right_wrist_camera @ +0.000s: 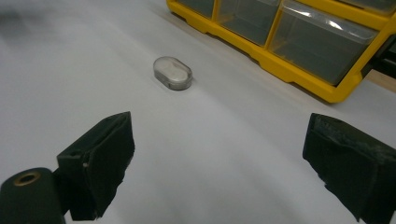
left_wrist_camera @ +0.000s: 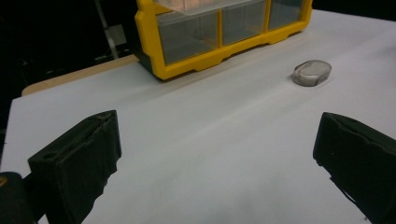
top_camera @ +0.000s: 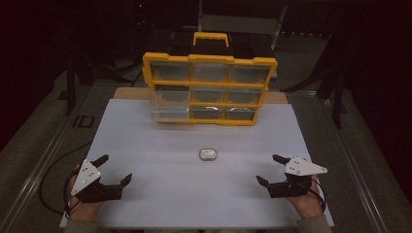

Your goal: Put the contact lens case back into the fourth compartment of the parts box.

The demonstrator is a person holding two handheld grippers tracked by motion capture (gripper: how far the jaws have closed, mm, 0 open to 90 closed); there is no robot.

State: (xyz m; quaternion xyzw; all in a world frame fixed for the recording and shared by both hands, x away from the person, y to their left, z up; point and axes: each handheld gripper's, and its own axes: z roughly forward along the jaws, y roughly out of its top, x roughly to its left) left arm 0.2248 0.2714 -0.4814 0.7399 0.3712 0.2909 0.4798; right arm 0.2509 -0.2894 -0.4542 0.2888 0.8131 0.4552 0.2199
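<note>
Near the middle of the high view, slightly below centre, a small oval clear-lidded case (top_camera: 208,154) lies flat on the white bench (top_camera: 160,141), alone and well apart from both claws. At the lower left of that view the left claw (top_camera: 115,169) rests low over the bench with its jaws spread wide and nothing between them. At the lower right the right claw (top_camera: 272,169) mirrors it, jaws likewise parted and empty. Toward the top centre stands a yellow-framed drawer organiser (top_camera: 209,90) with clear drawers and a yellow handle, upright at the far edge of the white sheet. From the left gripper view the case sits upper right; from the right gripper view, upper left of centre.
</note>
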